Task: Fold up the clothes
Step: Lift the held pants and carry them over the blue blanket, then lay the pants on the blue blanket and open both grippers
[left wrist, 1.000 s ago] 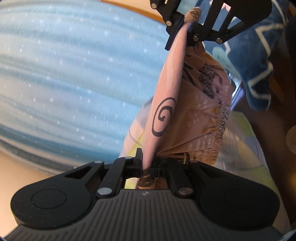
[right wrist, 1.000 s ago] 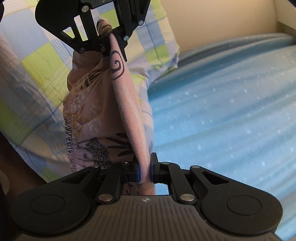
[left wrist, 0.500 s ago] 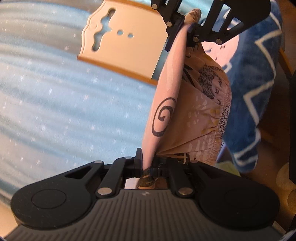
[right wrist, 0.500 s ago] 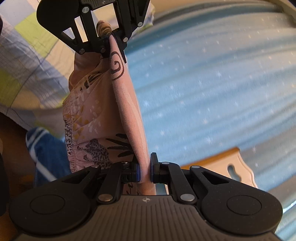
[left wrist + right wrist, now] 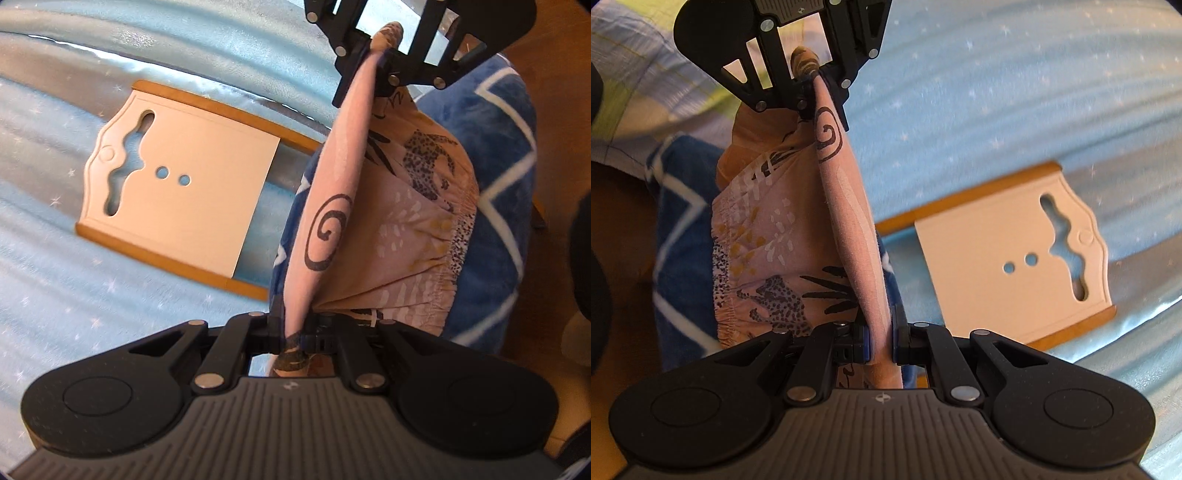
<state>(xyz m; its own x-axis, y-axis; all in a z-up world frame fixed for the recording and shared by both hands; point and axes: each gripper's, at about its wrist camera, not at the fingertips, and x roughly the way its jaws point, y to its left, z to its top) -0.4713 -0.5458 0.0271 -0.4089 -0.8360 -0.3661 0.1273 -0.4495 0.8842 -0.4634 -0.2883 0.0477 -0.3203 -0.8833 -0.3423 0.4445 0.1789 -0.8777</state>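
Left gripper (image 5: 293, 334) and right gripper (image 5: 881, 339), both clamped on the pink patterned fabric garment (image 5: 388, 221), hold it taut between them; its gathered waistband hangs at 3 o'clock in the left view.

We're in a home bedroom: pale blue star-print bedsheet (image 5: 110, 280) fills most of both views, a cream and wood bed board (image 5: 1015, 254) lies against it, with a blue zigzag blanket (image 5: 495, 206) and checked pillow (image 5: 646, 81) beside the sheet.
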